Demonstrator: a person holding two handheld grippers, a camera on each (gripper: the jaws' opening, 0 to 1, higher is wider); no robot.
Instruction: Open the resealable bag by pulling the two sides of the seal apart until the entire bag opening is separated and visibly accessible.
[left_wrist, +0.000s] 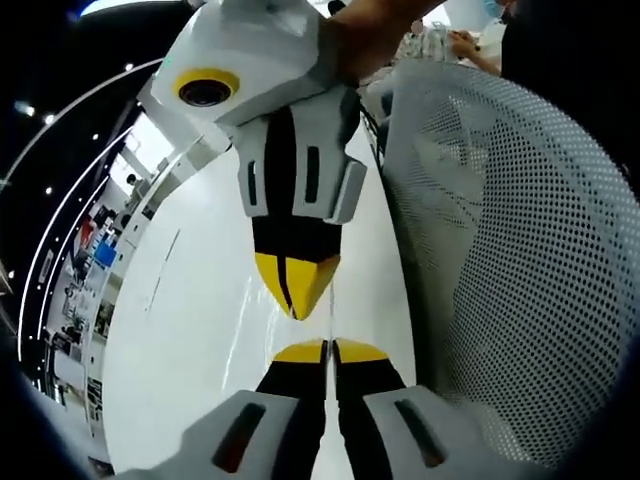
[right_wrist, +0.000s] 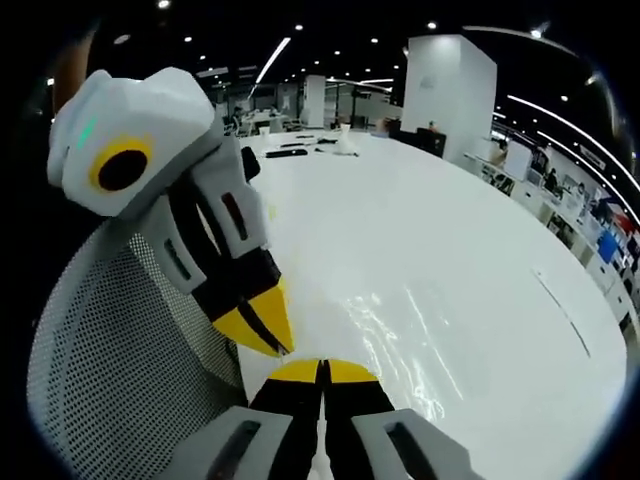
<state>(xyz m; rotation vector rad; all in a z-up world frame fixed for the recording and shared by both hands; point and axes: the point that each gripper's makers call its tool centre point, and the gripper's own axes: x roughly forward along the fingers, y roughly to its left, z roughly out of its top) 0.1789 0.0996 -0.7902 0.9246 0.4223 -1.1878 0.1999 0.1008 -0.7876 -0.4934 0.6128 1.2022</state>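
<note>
My left gripper rises from the bottom of the left gripper view, its yellow-tipped jaws pressed together. My right gripper comes down from above, also shut, and its tips nearly meet the left one's. In the right gripper view my right gripper is shut at the bottom and the left gripper reaches in from the left, tips close together. Both hover over a white table. A faint glossy, wrinkled clear film on the table beyond the tips may be the bag; nothing visible sits between either pair of jaws.
A white mesh chair back stands close beside the grippers, also seen as the chair back. Small dark items and a white object lie at the table's far end. A white pillar stands beyond.
</note>
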